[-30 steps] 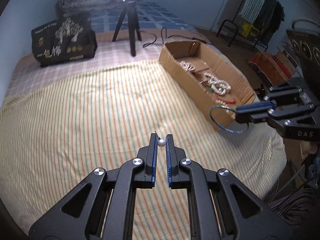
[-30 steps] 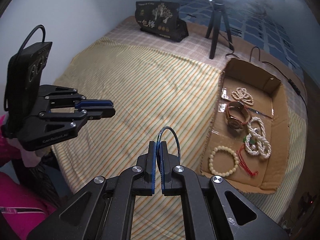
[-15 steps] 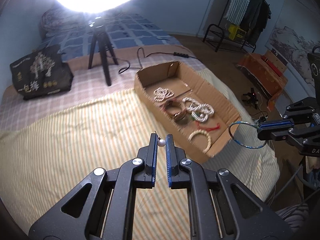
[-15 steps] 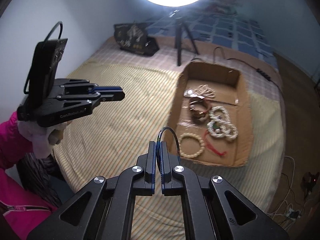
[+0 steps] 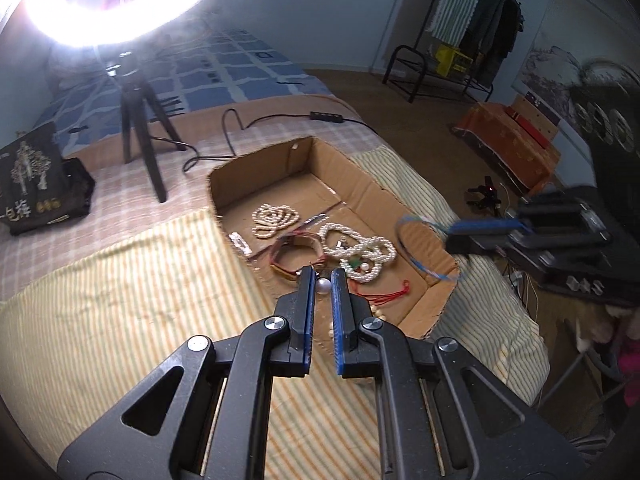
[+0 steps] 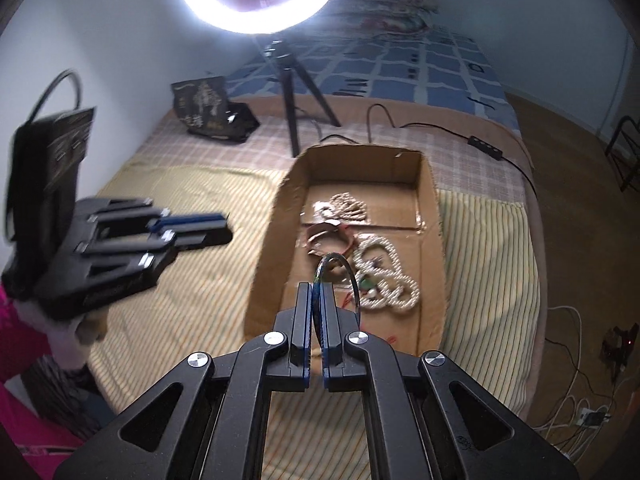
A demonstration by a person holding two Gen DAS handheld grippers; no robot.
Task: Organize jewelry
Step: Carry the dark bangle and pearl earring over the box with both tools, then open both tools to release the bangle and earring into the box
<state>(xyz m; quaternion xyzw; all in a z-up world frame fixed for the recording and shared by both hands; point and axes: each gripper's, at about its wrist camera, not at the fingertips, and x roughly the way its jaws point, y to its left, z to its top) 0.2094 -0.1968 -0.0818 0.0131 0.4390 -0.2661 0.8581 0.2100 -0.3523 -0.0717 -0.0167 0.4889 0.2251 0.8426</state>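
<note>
My left gripper is shut on a small pearl earring and holds it above the near end of the cardboard box. My right gripper is shut on a thin blue bangle and holds it over the box. The bangle also shows in the left wrist view at the box's right wall. Pearl necklaces, a brown bracelet and a red cord lie inside the box. The left gripper shows in the right wrist view, left of the box.
The box sits on a striped yellow blanket on a bed. A ring light on a tripod and a black bag stand behind it. A power cable runs past the box's far end. The bed edge drops off at the right.
Both grippers have moved toward and over the box, each still holding its piece. The box now lies straight ahead in both views.
</note>
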